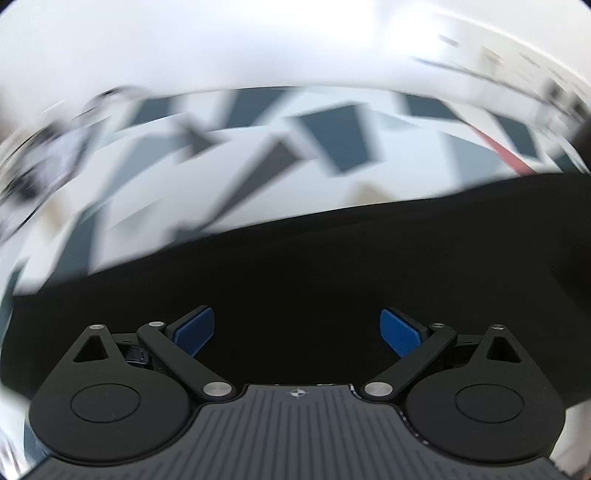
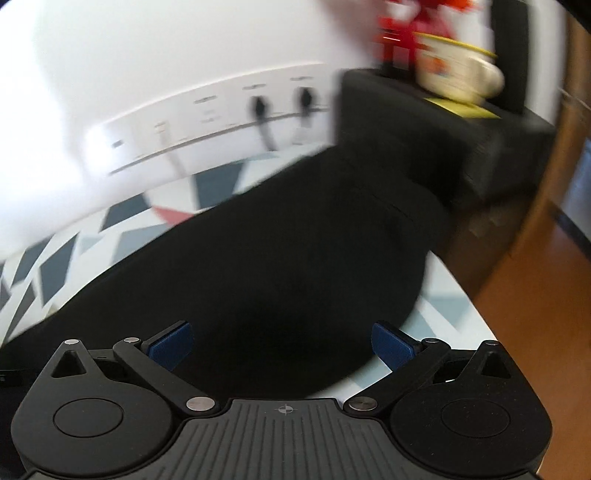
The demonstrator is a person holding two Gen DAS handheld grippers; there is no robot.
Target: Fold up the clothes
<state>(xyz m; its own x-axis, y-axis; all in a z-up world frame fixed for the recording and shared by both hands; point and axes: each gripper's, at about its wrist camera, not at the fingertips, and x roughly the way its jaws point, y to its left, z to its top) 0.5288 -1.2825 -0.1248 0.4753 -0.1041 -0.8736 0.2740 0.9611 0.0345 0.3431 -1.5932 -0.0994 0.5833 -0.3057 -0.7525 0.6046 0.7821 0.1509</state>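
I saw soft, floppy black cloth garment (image 2: 280, 236) under both tools | left gripper (image 1: 297, 330) wide, empty | right gripper (image 2: 282, 345) wide, empty | I'd pinch an edge

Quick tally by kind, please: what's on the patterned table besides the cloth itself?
Black garment: 1
Black box: 1
Cream mug on the box: 1
Red item, too blurred to name: 1
Total: 4
Left gripper and right gripper are excluded.
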